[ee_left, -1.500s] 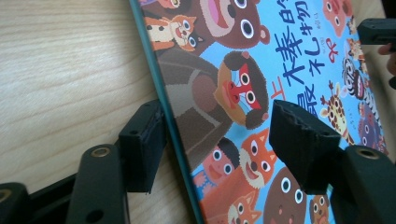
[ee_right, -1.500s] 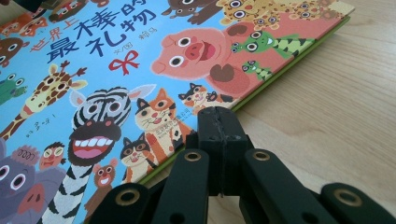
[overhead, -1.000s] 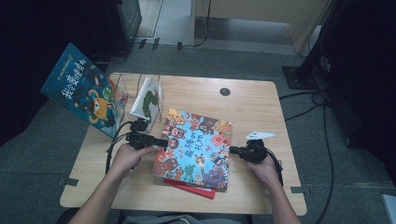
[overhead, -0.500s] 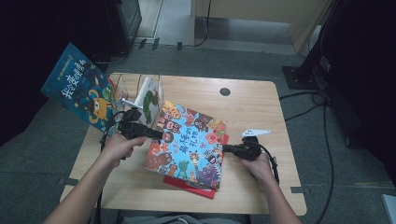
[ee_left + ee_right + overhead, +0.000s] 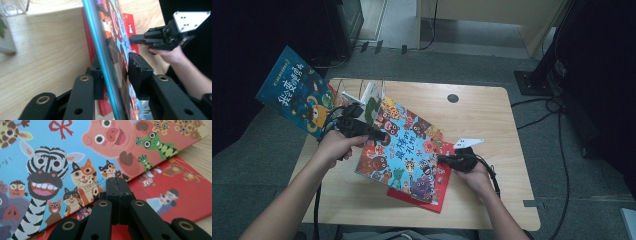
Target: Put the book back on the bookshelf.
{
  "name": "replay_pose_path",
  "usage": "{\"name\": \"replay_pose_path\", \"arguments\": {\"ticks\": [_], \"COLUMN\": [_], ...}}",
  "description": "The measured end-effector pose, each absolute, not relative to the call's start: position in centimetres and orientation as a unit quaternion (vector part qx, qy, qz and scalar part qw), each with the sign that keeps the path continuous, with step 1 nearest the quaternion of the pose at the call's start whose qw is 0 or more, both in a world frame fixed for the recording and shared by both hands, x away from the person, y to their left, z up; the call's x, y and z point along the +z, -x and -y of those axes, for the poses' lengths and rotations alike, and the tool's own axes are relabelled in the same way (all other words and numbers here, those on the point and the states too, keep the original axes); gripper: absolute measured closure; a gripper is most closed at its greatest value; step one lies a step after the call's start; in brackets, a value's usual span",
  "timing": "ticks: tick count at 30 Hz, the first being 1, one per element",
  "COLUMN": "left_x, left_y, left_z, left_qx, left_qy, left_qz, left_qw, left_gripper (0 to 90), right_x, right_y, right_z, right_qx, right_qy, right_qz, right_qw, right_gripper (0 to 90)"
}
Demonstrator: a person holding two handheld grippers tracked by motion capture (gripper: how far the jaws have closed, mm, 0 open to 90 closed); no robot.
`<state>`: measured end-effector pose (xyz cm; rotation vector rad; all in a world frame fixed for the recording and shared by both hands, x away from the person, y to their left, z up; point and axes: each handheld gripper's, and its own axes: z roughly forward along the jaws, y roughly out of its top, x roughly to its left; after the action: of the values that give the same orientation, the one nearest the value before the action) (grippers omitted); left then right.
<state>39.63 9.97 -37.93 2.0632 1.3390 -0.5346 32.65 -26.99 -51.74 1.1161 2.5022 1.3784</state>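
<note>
A picture book with cartoon animals [image 5: 404,150] lies tilted over a red book [image 5: 443,187] on the wooden table [image 5: 482,115]. My left gripper [image 5: 379,135] is shut on the animal book's left edge and holds that side raised. In the left gripper view the book's thin edge [image 5: 110,37] runs between the two jaws of the left gripper [image 5: 115,64]. My right gripper [image 5: 441,160] is shut, its tip against the animal book's right edge. In the right gripper view the closed jaws of the right gripper [image 5: 117,181] meet where the animal book [image 5: 75,152] overlaps the red book [image 5: 180,192].
A clear rack [image 5: 362,92] with a few upright books stands at the table's back left. A dark blue book [image 5: 297,95] leans out of it past the table's left edge. A round cable hole [image 5: 453,98] lies near the back edge. Cables trail off on the floor at right.
My left gripper has risen and moved back-left with the animal book's edge in it, so the book tilts up. The right gripper has shifted slightly left and nearer the front edge.
</note>
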Motion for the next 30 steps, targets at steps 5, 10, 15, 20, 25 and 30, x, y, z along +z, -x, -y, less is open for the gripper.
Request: {"name": "replay_pose_path", "arguments": {"ticks": [5, 10, 15, 20, 25, 30], "left_x": [-37.4, -35.7, -33.5, -31.9, -31.3, -30.4], "left_y": [-40.4, -41.2, -41.9, -41.8, -41.5, -40.7], "left_z": [-9.9, -9.3, -9.1, -8.9, -10.3, -12.8], "left_qx": [-0.25, -0.249, -0.236, -0.221, -0.216, -0.216], "left_qy": [-0.776, -0.794, -0.806, -0.825, -0.821, -0.807], "left_qz": [-0.489, -0.482, -0.485, -0.472, -0.48, -0.494], "left_qw": [0.311, 0.275, 0.246, 0.219, 0.222, 0.241], "left_gripper": [76.2, 79.0, 81.7, 81.8, 81.5, 81.4], "right_x": [-51.6, -51.3, -50.7, -50.5, -50.5, -50.6], "right_y": [-32.6, -32.8, -32.8, -32.6, -32.4, -32.4], "right_z": [26.0, 26.1, 27.1, 27.2, 26.6, 26.0], "right_qx": [0.445, 0.441, 0.449, 0.444, 0.445, 0.445], "right_qy": [-0.354, -0.345, -0.355, -0.35, -0.332, -0.318], "right_qz": [-0.821, -0.828, -0.818, -0.821, -0.826, -0.828], "right_qw": [0.042, 0.03, 0.056, 0.08, 0.104, 0.118], "right_gripper": [84.0, 76.7, 70.6, 65.3, 56.2, 53.8]}}
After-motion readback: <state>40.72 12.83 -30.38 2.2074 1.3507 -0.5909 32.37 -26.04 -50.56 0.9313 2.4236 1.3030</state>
